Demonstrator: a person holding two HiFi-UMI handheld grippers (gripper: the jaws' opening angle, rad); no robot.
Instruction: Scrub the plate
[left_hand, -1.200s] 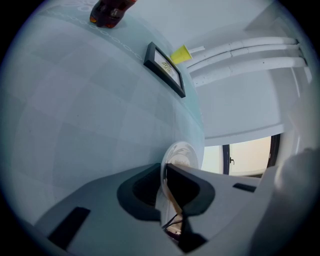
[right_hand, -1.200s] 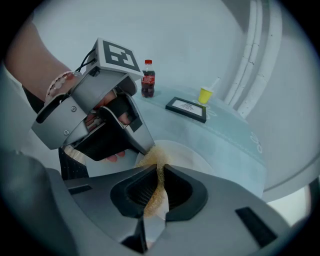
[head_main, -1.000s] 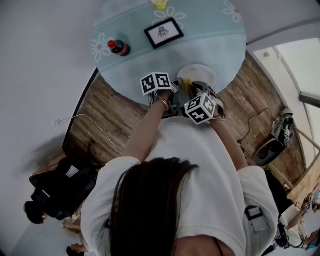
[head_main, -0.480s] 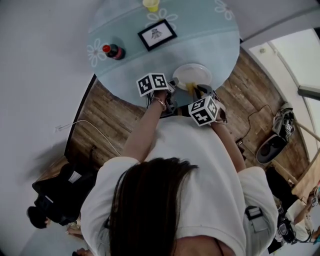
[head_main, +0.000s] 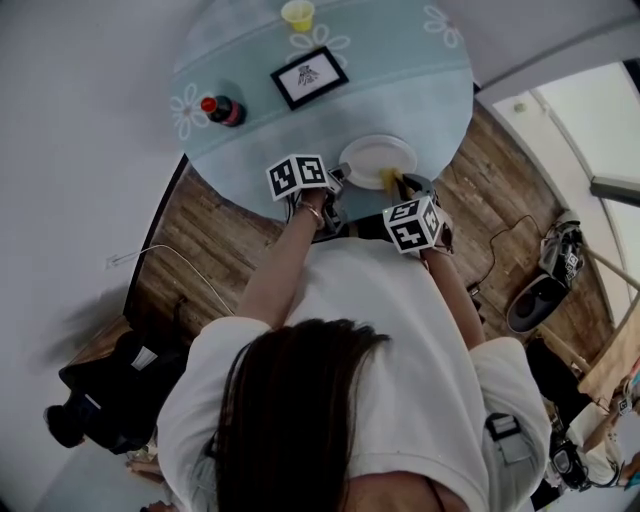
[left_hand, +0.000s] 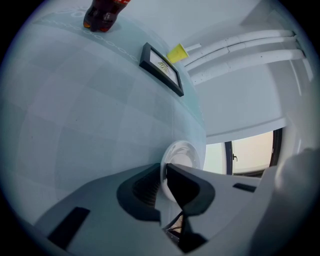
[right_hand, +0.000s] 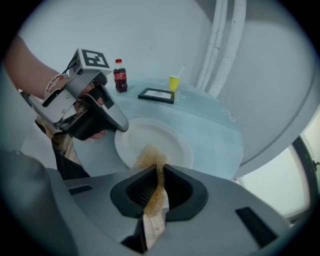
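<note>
**Plate** (head_main: 378, 158): white, round, on the round pale-blue bench (head_main: 420, 80) near the person's edge. It appears to lie flat. No food or suds can be made out on it.

**Left claw** (left_hand: 163, 172): closed on the plate's near-left rim, with the thin white edge pinched between the two dark pads. Judged purpose: to anchor the plate so it does not slide or spin under rubbing.

**Right claw** (right_hand: 159, 187): clamped on a tan scouring pad (right_hand: 149, 156), gripped at its lower part so the frayed upper end sticks out past the pads. That free end touches the near part of the plate's inside. Judged purpose: a long free end lets the pad meet the plate while the claw's hard tips stay off it.

**Layout**: the two claws sit close together over the plate's near side, left at the rim, right just inside it.

**Stage, as judged**: scrubbing under way or about to start, with most of the plate's face not yet under the pad.

**Risk, as judged**: the floppy pad may fold rather than press.

**Other items, well apart at the far side**: cola bottle (head_main: 220, 108), black picture frame (head_main: 308, 73), yellow cup (head_main: 297, 13).
</note>
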